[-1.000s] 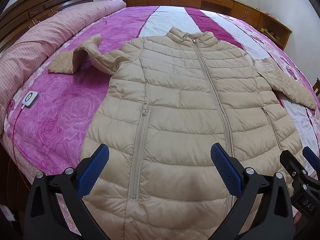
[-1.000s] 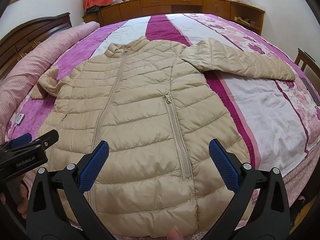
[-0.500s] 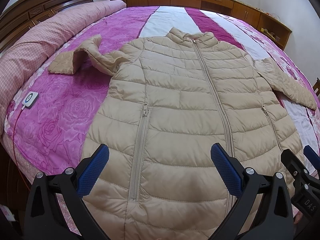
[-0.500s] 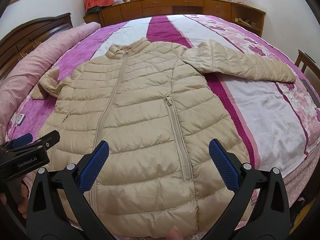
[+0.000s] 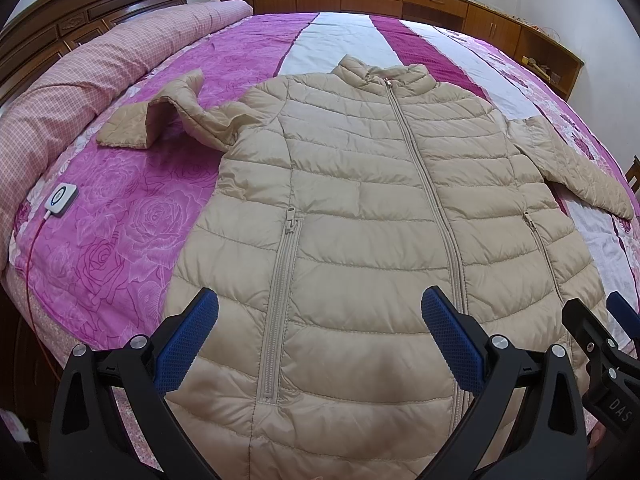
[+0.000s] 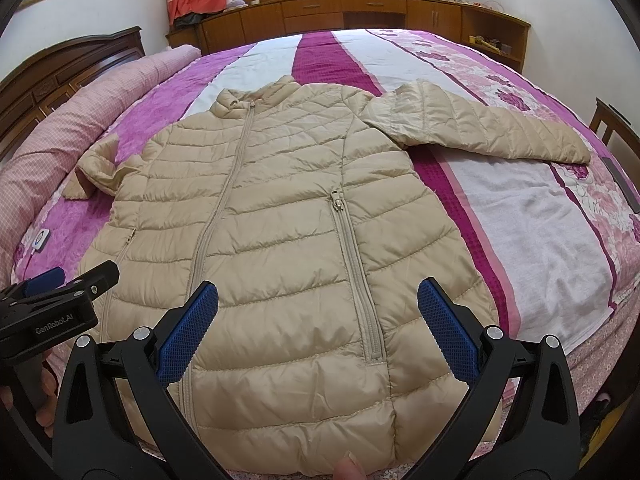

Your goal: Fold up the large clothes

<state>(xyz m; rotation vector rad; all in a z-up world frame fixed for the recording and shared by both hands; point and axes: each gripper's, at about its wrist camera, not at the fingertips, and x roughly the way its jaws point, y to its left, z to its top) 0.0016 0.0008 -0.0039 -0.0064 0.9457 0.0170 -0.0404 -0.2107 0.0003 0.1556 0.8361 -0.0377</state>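
Folding has not begun, by the look of it: the beige puffer jacket (image 5: pixel 360 216) lies face up, zipped and spread flat on the bed (image 5: pixel 132 216), hem toward the grippers. One sleeve (image 6: pixel 492 128) stretches straight out; the other sleeve (image 5: pixel 168 120) is buckled near the rolled pink quilt (image 5: pixel 80 80). Both sleeves and the body are left to fold. The left gripper (image 5: pixel 320 344) and right gripper (image 6: pixel 318 336) hover over the hem, fingers spread wide, holding nothing. Open bedspread flanks the jacket; a small white controller (image 5: pixel 61 199) lies near one bed edge.
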